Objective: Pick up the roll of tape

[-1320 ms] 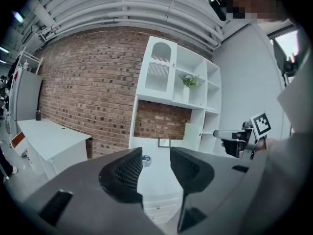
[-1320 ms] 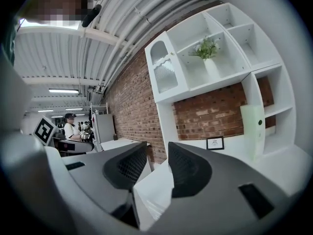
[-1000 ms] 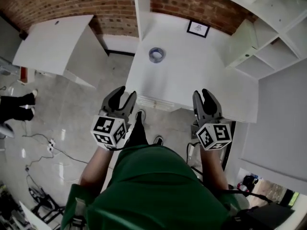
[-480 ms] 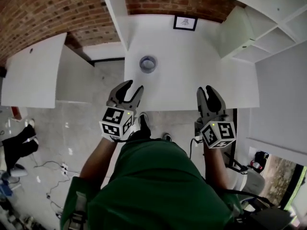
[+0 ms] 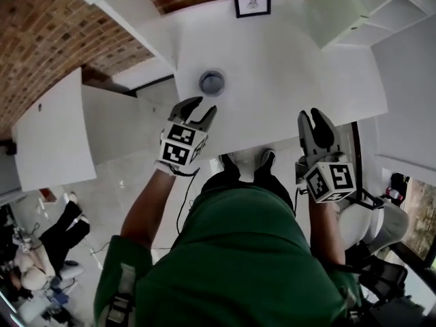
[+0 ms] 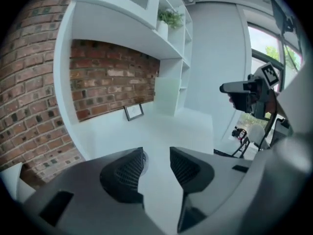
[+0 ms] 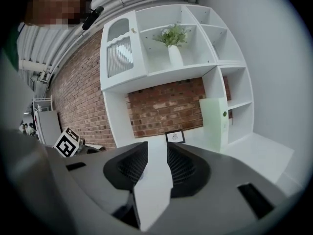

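Tape: grey roll of tape (image 5: 212,82) lying flat on the white desk (image 5: 272,67), near the desk's 9 o'clock edge.
Left gripper: left gripper (image 5: 203,106) over the desk's near edge, tape close at its 12 o'clock, not touched; jaws held wide apart, nothing between them.
Right gripper: right gripper (image 5: 311,114) at the desk's 5 o'clock corner, well apart from the tape; jaws just seen closing, a narrow gap left, nothing between them.
Writing: black-and-white square markers on both cubes (image 5: 182,144); print in the small black-framed picture (image 5: 252,5) at the desk's 12 o'clock too small to be read.
Hard to see: in the left gripper view the tape is almost wholly hidden behind the left-hand jaw.
Change: a second ago the left gripper was held short of the desk; it has since been brought forward towards the tape.
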### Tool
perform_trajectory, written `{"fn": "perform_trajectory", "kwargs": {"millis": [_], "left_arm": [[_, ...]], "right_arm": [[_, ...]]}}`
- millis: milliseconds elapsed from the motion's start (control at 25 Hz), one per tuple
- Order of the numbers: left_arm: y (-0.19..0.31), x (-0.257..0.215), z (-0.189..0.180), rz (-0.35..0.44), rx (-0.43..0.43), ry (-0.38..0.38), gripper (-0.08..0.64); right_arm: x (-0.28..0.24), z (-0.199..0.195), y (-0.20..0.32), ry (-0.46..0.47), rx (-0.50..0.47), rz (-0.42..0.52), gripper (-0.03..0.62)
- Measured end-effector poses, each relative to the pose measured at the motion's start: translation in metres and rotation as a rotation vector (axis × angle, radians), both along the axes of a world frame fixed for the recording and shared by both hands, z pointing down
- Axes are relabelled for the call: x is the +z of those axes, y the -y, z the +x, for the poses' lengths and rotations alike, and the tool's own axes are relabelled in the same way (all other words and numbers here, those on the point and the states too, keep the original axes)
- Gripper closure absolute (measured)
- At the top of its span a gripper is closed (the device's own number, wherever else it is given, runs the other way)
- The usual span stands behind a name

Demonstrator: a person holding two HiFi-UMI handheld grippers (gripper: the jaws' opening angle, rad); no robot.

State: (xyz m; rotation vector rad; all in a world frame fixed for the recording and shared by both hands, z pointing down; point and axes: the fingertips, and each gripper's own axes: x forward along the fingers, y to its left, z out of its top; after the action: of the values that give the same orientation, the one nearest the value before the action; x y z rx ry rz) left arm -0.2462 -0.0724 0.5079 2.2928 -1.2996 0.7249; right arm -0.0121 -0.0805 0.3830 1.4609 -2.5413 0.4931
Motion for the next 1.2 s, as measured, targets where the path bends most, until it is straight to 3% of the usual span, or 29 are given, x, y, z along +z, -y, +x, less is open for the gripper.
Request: {"fn": "perform_trajectory", "kwargs": {"millis": [240, 640, 800, 1000, 1200], "left_arm": [[0.028, 0.033, 0.008, -0.104, 0.088, 0.112, 0.379], [0.058, 0.106, 0.031, -0.352, 0.192, 0.349, 0.364], [0.073, 0.134, 0.039, -0.407, 0.217, 0.438, 0.364], [0.074, 0.166, 0.04, -0.535, 0.214, 0.505, 0.364], [0.076, 0.18, 0.043, -0.583, 0.233, 0.561, 0.367]], "right_arm": [[0.014, 0.016, 0.01, 0.071, 0.042, -0.021, 0.459], [0.044, 0.085, 0.034, 0.169, 0.113, -0.081, 0.469], [0.054, 0.109, 0.039, 0.175, 0.13, -0.096, 0.472], [0.064, 0.126, 0.042, 0.123, 0.129, -0.096, 0.474], [0.075, 0.139, 0.04, 0.132, 0.135, -0.126, 0.476]]}}
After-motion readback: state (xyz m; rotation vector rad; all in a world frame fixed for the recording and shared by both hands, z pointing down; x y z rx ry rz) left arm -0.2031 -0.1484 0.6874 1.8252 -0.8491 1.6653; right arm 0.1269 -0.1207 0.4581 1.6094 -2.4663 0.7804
